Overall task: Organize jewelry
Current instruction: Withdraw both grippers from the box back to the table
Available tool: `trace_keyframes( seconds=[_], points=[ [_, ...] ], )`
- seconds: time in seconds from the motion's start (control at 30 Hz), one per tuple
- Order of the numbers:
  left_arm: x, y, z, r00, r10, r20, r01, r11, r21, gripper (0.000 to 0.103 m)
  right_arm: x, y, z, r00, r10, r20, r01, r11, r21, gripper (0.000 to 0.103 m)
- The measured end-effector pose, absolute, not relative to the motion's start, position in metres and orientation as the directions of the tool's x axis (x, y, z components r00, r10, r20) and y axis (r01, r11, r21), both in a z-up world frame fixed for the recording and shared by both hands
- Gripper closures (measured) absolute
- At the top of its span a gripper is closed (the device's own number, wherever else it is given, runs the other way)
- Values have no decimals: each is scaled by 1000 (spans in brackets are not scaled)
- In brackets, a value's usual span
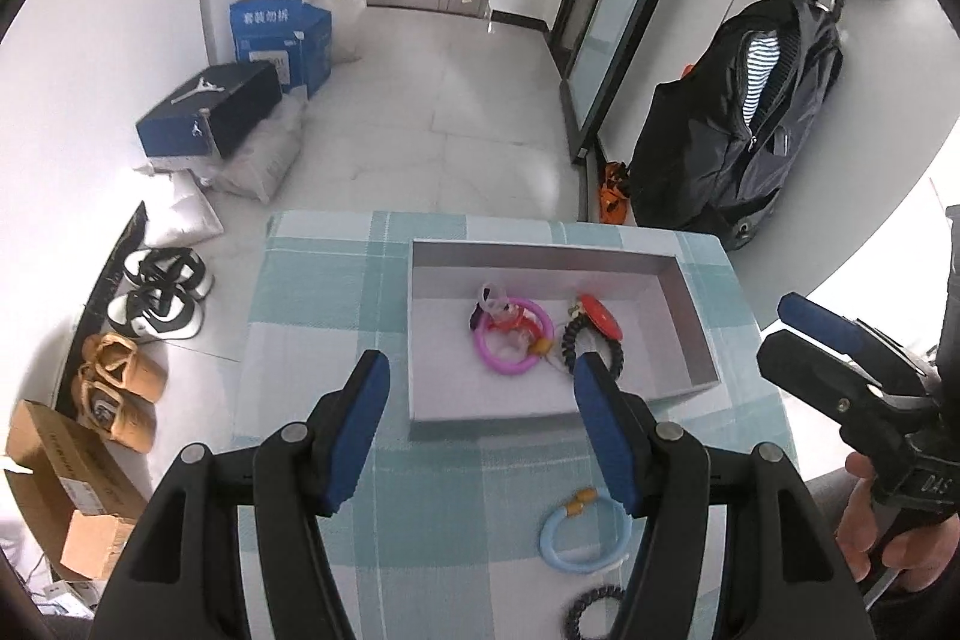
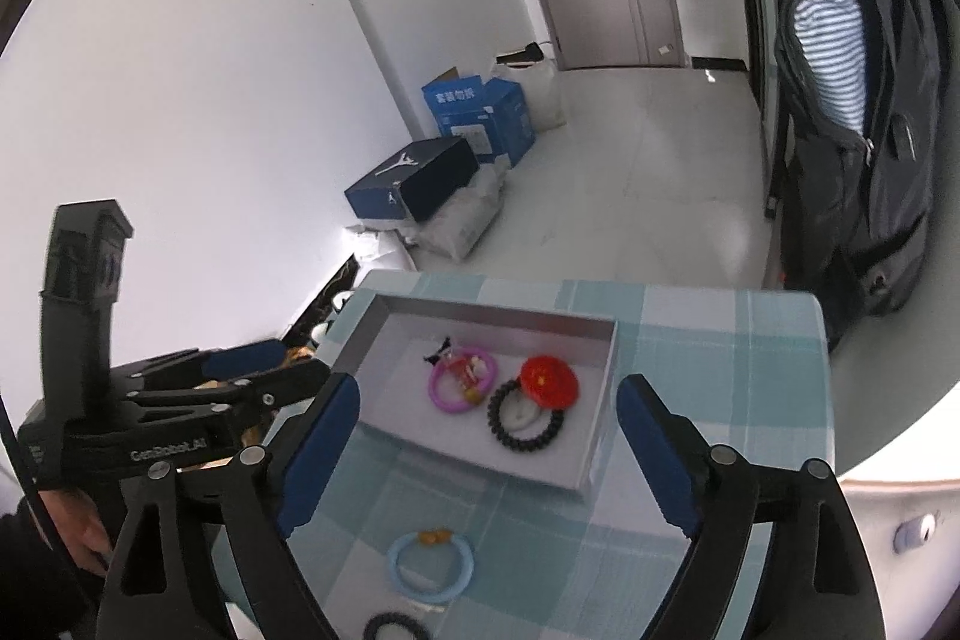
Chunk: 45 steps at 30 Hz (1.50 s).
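Observation:
A shallow grey box (image 1: 684, 304) (image 2: 591, 466) lies on the checked table. Inside it are a pink ring with charms (image 1: 513, 337) (image 2: 459, 379), a red disc (image 1: 602, 318) (image 2: 549, 381) and a black coil tie (image 1: 570, 340) (image 2: 525, 427). On the cloth nearer me lie a light blue ring with an orange bead (image 1: 582, 535) (image 2: 431, 565) and a second black coil tie (image 1: 591, 607) (image 2: 396, 628). My left gripper (image 1: 480, 430) is open and empty above the box's near edge. My right gripper (image 2: 486, 451) is open and empty above the box's near side.
The table has a teal checked cloth (image 1: 318, 292) (image 2: 720, 370). On the floor to the left are shoes (image 1: 159, 298), cardboard boxes (image 1: 60, 478) and a blue shoebox (image 1: 210, 112). A black backpack (image 1: 738, 118) (image 2: 864, 148) hangs at the right.

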<state>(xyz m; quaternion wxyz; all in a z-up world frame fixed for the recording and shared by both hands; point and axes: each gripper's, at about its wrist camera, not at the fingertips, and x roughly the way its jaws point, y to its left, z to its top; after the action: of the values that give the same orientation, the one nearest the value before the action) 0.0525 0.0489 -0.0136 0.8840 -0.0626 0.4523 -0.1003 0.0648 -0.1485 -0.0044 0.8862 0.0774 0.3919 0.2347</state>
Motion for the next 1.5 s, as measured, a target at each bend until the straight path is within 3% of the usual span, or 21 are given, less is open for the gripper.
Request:
trace_keyframes(
  seconds=[0.1, 0.2, 0.27, 0.53, 0.93, 1.5],
  points=[
    [39, 48, -16, 568, -230, -790, 114, 973, -201, 41, 55, -151, -9, 577, 473, -666, -345, 880, 326, 12],
    [22, 48, -24, 546, -232, -805, 97, 972, -214, 31, 43, -157, -14, 574, 472, -669, -334, 881, 336, 10],
    [12, 45, -29, 527, -232, -817, 99, 972, -212, 31, 34, -163, -20, 573, 475, -668, -319, 880, 352, 6],
    [-20, 25, -69, 394, -178, -902, 65, 984, -166, 31, 14, -171, -35, 544, 452, -707, -282, 892, 353, 5],
    [-31, -13, -85, 296, -253, -921, 213, 958, -194, 31, -8, -172, -45, 515, 440, -736, -278, 898, 342, 2],
    [-15, -24, -89, 291, -229, -929, 263, 953, -153, 32, -4, -184, -55, 514, 394, -762, -226, 919, 323, 0]
  ],
)
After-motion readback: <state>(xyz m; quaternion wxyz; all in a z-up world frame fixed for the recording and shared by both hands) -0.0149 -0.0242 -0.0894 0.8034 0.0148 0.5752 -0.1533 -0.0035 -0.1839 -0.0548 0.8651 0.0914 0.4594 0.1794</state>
